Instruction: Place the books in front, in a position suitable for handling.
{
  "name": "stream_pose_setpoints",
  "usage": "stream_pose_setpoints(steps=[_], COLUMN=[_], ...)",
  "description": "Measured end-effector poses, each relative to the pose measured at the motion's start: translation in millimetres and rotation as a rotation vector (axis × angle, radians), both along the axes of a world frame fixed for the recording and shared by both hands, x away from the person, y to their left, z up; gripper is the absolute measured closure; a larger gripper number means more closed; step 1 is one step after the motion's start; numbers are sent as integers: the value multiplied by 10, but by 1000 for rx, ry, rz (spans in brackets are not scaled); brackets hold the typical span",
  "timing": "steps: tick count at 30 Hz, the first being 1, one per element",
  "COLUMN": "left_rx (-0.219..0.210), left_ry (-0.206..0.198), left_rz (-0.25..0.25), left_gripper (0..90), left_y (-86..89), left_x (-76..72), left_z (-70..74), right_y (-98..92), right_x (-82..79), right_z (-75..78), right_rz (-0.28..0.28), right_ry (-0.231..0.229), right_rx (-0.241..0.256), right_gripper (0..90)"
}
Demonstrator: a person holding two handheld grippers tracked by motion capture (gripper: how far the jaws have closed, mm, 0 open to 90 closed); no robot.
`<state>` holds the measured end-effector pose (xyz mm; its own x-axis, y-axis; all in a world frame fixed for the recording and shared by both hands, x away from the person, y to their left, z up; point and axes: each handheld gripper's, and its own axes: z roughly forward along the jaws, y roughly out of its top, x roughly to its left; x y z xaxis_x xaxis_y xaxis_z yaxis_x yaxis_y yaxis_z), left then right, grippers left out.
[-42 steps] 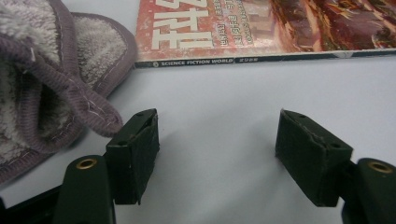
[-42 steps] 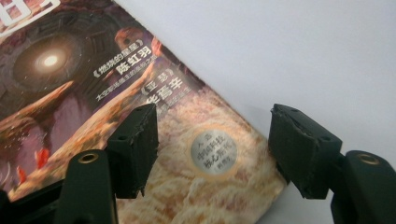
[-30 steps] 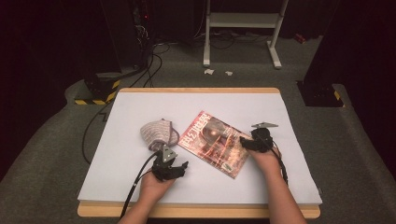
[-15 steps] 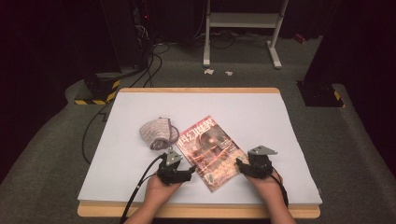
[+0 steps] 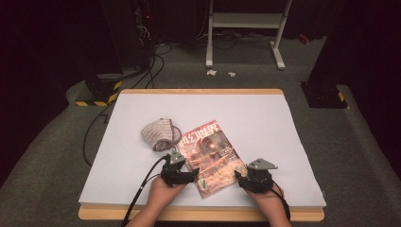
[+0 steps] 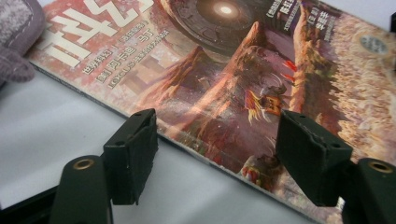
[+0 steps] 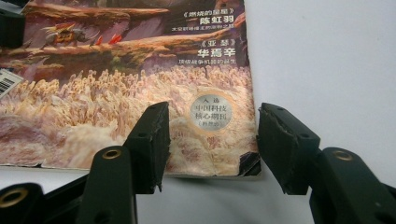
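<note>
A magazine (image 5: 210,153) with a reddish fantasy cover lies askew on the white table (image 5: 265,123), near the front edge. A grey knitted cloth (image 5: 160,134) rests against its far left corner. My left gripper (image 5: 193,174) stands open at the magazine's left edge; in the left gripper view its jaws (image 6: 217,126) straddle the bound edge of the magazine (image 6: 224,70), with the cloth (image 6: 16,37) at the upper left. My right gripper (image 5: 239,176) stands open at the near right corner; its jaws (image 7: 212,114) frame the corner of the magazine (image 7: 116,70) and a round silver sticker (image 7: 212,111).
The table's wooden front lip (image 5: 203,213) runs just behind both hands. On the carpet beyond the table are a white metal stand (image 5: 246,28), black cables (image 5: 151,61) and a yellow-black striped block (image 5: 99,92). A black cable (image 5: 142,189) trails from the left gripper.
The magazine has slid nearer the front edge and turned slightly. Both grippers have drawn back toward the person, the right one from the magazine's right edge down to its near corner.
</note>
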<state>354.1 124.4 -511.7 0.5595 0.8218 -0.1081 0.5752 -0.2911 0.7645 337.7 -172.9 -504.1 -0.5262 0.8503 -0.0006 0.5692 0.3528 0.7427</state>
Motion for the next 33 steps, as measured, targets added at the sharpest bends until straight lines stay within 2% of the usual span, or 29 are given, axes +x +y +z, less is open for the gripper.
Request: stream_pose_setpoints(steps=[5,14,16,18,21,26,29,33], left_rx=[0,20,23,15,10,20,6,-6], left_ry=[1,2,-4,7,12,16,30,30], left_rz=[4,3,3,-4,-5,-14,-24,-35], left_gripper=[295,314,333,356,355,348,350,349], left_y=[-34,-147,-134,-94,-3,133,177,151], left_x=[83,431,464,462,380,239,193,204], left_z=[3,23,30,31,31,38,41,31], right_y=[-29,-63,-49,-32,2,157,147,163], right_x=[-28,-81,-82,-87,-95,-140,-90,112], right_z=[0,-1,-5,0,-4,11,57,36], right_rz=[3,7,11,13,28,97,63,23], right_ry=[-1,14,10,6,14,10,-20,4], right_rx=[-1,13,12,4,16,15,58,71], right_gripper=[448,450,450,450,451,457,449,423])
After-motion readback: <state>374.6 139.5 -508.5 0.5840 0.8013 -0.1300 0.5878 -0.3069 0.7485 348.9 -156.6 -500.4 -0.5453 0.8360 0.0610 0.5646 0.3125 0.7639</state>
